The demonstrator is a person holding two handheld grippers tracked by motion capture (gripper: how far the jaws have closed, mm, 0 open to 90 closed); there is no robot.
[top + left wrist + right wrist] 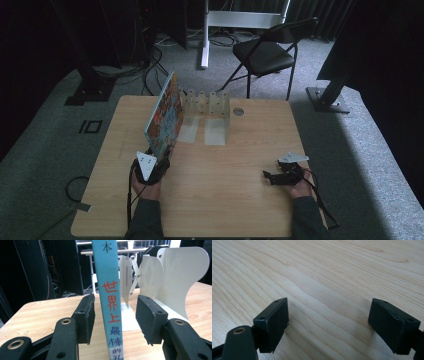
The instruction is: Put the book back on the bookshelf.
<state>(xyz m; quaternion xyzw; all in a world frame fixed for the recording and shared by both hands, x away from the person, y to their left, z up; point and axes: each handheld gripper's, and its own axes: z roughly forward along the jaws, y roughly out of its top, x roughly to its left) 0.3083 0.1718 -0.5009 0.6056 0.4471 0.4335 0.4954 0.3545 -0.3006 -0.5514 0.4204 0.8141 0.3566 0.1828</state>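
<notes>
Left gripper view: left gripper [113,317] jaws parted around upright blue-spined book [108,290], pads clear; white metal bookend rack [175,277] awaits; right gripper [329,325] released, idle.

A light wooden table [240,200] carries an upright book [164,116] and a white bookend rack [209,107].

High view looks forward and down over the whole table [210,200]. Left gripper view sits low, close behind the book [108,290], shared with high view. Right gripper view faces the tabletop close up.
</notes>
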